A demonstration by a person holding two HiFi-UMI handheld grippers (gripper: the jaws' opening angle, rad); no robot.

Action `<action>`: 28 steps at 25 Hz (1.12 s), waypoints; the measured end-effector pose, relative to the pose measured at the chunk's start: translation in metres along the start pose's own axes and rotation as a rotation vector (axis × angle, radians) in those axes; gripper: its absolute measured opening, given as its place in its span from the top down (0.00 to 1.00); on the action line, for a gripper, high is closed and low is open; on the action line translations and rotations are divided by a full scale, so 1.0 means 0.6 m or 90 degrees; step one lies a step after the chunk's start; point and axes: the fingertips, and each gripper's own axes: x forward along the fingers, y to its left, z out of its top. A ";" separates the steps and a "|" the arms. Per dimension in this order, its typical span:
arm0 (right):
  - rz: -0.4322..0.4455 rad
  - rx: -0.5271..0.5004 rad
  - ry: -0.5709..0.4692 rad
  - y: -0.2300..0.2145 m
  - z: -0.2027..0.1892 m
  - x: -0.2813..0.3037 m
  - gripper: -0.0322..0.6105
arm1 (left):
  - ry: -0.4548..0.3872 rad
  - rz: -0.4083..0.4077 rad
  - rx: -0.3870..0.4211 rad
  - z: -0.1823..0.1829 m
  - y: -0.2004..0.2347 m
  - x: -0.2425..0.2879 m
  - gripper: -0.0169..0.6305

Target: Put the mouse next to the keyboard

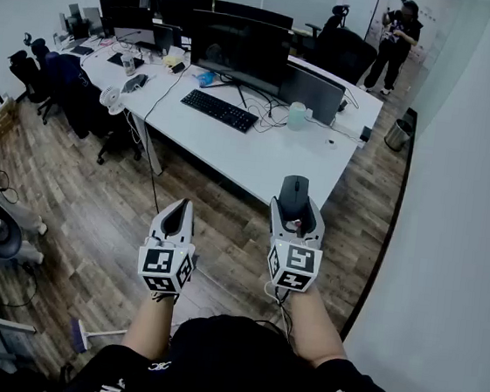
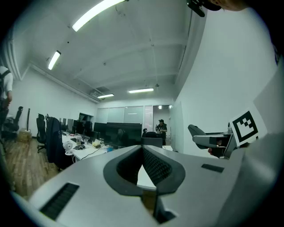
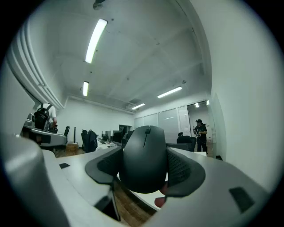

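Note:
A black computer mouse (image 1: 293,196) (image 3: 144,159) sits upright between the jaws of my right gripper (image 1: 295,212) (image 3: 145,165), which is shut on it, above the wooden floor just short of the white desk (image 1: 258,161). The black keyboard (image 1: 219,110) lies on that desk in front of a wide dark monitor (image 1: 237,51). My left gripper (image 1: 175,218) (image 2: 143,167) hangs beside the right one with its jaws together and nothing held. In the left gripper view the right gripper (image 2: 213,139) shows at the right edge.
Cables (image 1: 267,114), a pale cup (image 1: 296,115) and a small white thing (image 1: 330,142) lie right of the keyboard. More desks, monitors and chairs (image 1: 30,78) fill the left. A person (image 1: 394,45) stands at the far end near a bin (image 1: 398,134). A white wall runs along the right.

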 end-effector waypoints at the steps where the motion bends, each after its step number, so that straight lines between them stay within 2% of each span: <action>1: 0.001 0.002 -0.003 0.001 0.001 -0.002 0.46 | 0.001 0.001 -0.002 -0.001 0.000 -0.001 0.95; 5: 0.006 0.013 -0.022 0.004 0.006 -0.002 0.46 | 0.004 0.004 -0.004 -0.001 0.002 -0.001 0.95; 14: -0.001 0.014 -0.015 0.024 0.004 0.031 0.46 | 0.003 0.008 -0.006 -0.002 0.038 0.017 0.95; 24: -0.015 0.013 -0.014 0.103 0.003 0.094 0.45 | -0.001 -0.016 -0.008 -0.002 0.135 0.045 0.95; 28: -0.020 0.025 -0.008 0.140 -0.008 0.114 0.45 | 0.005 -0.039 -0.038 -0.013 0.166 0.051 0.95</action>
